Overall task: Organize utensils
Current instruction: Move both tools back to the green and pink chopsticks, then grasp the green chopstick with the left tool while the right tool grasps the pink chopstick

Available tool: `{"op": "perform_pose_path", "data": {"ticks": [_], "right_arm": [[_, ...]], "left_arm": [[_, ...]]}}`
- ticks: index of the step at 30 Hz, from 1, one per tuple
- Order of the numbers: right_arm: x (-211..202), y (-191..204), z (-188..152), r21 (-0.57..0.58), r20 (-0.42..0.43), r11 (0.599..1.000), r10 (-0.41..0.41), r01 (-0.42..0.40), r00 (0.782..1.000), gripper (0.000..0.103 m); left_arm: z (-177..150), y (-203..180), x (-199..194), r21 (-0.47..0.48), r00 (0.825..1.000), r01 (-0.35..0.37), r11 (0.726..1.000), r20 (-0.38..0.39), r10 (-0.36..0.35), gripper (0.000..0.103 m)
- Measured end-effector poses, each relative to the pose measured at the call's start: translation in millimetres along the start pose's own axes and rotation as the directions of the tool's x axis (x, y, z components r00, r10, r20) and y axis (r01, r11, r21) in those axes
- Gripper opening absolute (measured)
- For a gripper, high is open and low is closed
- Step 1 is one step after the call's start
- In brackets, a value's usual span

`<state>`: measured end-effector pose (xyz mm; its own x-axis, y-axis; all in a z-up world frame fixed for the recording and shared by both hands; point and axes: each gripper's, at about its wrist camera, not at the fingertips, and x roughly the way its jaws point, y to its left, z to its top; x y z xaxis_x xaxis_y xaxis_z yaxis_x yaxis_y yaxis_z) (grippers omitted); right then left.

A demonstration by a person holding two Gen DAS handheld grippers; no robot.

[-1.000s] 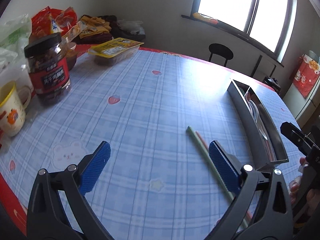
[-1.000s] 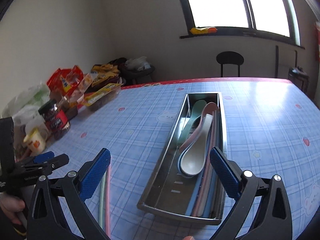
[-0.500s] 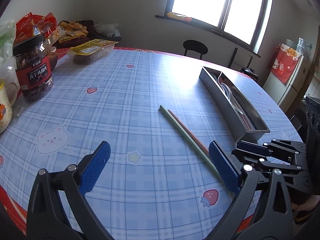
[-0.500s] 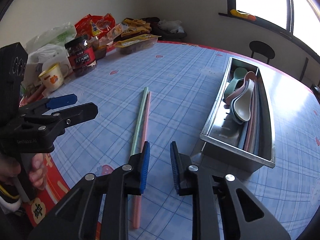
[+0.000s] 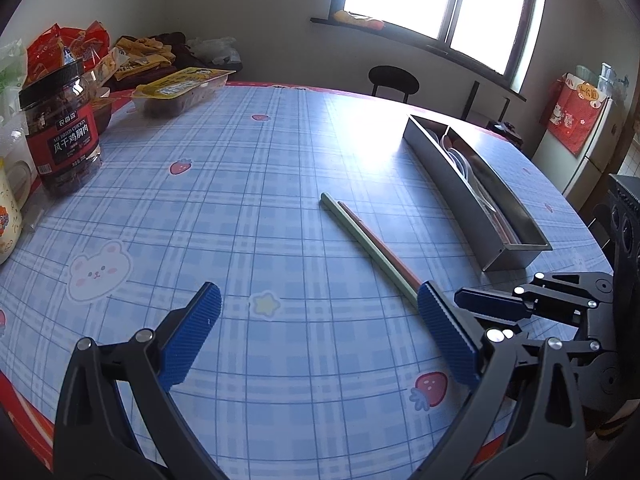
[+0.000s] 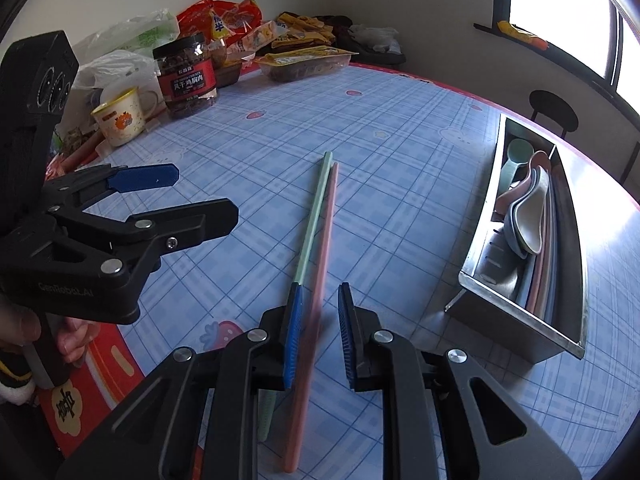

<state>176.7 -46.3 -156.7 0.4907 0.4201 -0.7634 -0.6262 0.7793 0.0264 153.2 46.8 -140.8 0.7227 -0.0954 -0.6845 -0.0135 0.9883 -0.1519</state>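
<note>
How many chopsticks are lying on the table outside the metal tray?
2: a green chopstick and a pink chopstick lie side by side on the tablecloth, left of the metal tray. Sticks inside the tray are not counted; they may be more chopsticks.

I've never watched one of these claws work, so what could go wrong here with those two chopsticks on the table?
Right claw is narrowed over the pink chopstick, while the green chopstick runs under its left pad, so it may catch only one or knock them apart. The sticks lie flat on the tablecloth, so the pads might scrape the cloth. The near ends sit close to the table's edge and could slide off.
</note>
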Motion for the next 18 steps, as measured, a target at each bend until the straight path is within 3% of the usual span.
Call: {"op": "perform_pose_path", "data": {"ticks": [6, 10, 18], "right_arm": [[3.1, -9.7, 0.7, 0.041, -0.014, 0.999, 0.034, -0.034, 0.999, 0.017], [3.0, -15.9, -0.6, 0.082, -0.011, 0.996, 0.028, -0.027, 1.000, 0.007], [-1.1, -34.5, -6.2, 0.187, 0.009, 0.981, 0.039, -0.040, 0.999, 0.007]], "left_arm": [[-0.6, 9.5, 2.8, -0.054, 1.000, 0.016, 0.998, -0.020, -0.017, 0.097], [-0.8, 10.4, 4.4, -0.062, 0.999, 0.016, 0.998, -0.029, -0.018, 0.097], [-1.2, 13.8, 9.6, -0.084, 0.998, 0.023, 0.996, -0.058, -0.028, 0.097]]}}
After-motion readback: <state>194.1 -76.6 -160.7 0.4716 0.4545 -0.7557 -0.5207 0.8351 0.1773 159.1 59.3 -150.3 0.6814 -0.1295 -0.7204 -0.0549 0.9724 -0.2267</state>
